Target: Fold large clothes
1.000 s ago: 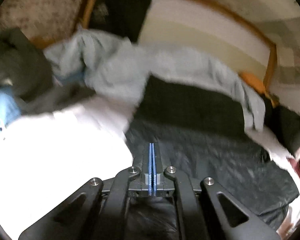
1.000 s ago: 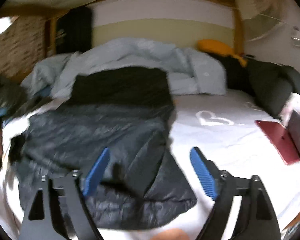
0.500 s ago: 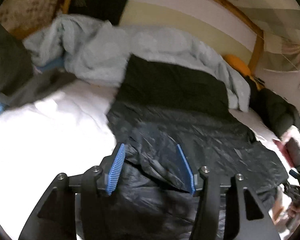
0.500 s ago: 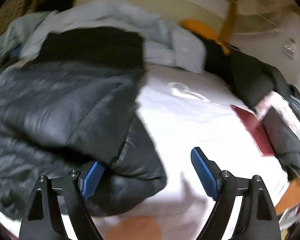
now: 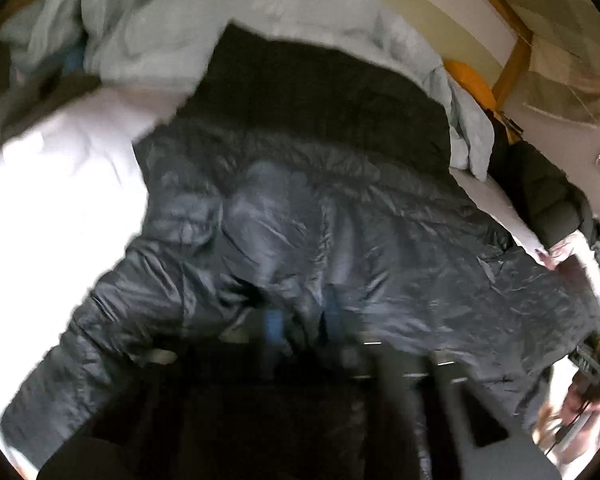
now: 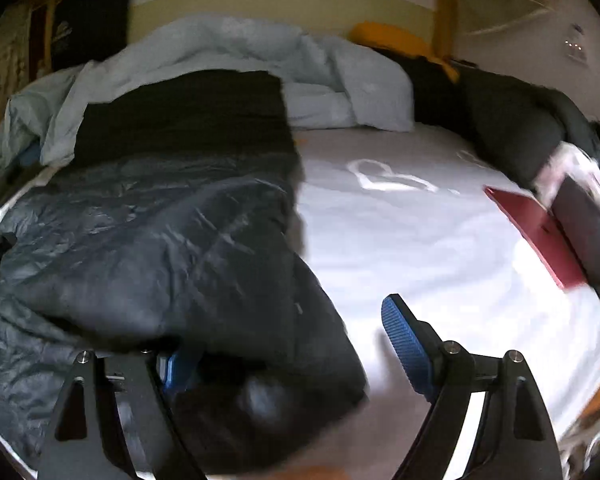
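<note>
A large dark quilted puffer jacket (image 5: 340,232) lies spread on a white bed sheet (image 5: 52,184); it also shows in the right wrist view (image 6: 148,248), at the left. My left gripper (image 5: 304,320) is low over the jacket, blurred by motion, with blue pads a small gap apart and jacket fabric around them. My right gripper (image 6: 288,344) is open wide at the jacket's near right corner; its left fingertip (image 6: 176,368) is under a fold of jacket and the right one (image 6: 404,336) is over bare sheet.
A pale blue duvet (image 6: 260,60) is bunched at the headboard, with a black cloth (image 6: 188,112) in front of it. Dark clothes (image 6: 512,120) pile at the right. A red flat item (image 6: 536,236) and a dark one lie at the sheet's right edge.
My left gripper went from shut to open, then pushed forward and down into the jacket. My right gripper stayed open and swung back left along the jacket's right corner.
</note>
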Available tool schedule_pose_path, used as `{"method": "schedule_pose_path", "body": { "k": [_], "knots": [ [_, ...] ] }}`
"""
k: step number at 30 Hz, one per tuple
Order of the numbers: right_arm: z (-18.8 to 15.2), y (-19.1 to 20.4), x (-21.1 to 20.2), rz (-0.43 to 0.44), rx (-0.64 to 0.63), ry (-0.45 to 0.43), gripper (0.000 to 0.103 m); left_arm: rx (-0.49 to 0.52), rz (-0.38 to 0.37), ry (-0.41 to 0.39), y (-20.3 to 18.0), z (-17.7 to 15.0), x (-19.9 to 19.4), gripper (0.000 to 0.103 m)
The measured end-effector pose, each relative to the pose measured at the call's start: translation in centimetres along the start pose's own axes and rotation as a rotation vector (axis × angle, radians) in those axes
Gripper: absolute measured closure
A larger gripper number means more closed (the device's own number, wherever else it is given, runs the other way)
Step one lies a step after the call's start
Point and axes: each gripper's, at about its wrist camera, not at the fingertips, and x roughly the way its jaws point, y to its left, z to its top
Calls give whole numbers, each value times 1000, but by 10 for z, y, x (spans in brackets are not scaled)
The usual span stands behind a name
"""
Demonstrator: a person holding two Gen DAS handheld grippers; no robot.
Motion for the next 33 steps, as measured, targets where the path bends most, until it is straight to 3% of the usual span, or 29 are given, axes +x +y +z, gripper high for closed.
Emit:
{"method": "schedule_pose_path", "body": {
  "k": [3,5,8,10,14,18,20,23,24,25,27,31,33],
  "knots": [
    [2,-5,21,18,67,76,18,52,65,-160,-10,5,-33,97],
    [-1,-10,27,-23,109,121,18,73,102,-268,-13,7,-61,97],
    [2,-20,26,-71,170,112,17,81,218,-351,-11,5,-91,96],
    [1,-22,23,-77,177,99,15,83,257,-337,-6,-1,-99,96],
    [-8,-16,30,-182,112,155,15,79,343,-217,1,-9,-78,96],
    [-12,-19,19,-184,100,158,15,78,376,-108,5,-15,-54,95],
    [-16,-20,9,-135,77,158,15,84,368,-116,3,-19,-59,94],
    [-19,-15,-19,-8,32,110,15,109,324,-171,-6,-20,-78,77],
    [-19,-11,-30,-1,20,77,15,116,312,-201,-8,-21,-85,65],
    [-17,-10,-44,-4,11,13,15,124,299,-239,-11,-22,-94,53],
    [-13,-11,-67,21,22,-104,15,134,281,-305,-16,-22,-108,39],
    [-10,-24,-102,198,122,-292,15,128,224,-402,-19,-18,-128,8],
    [-6,-28,-108,231,177,-337,15,110,212,-426,-17,-16,-130,3]
  ]
}}
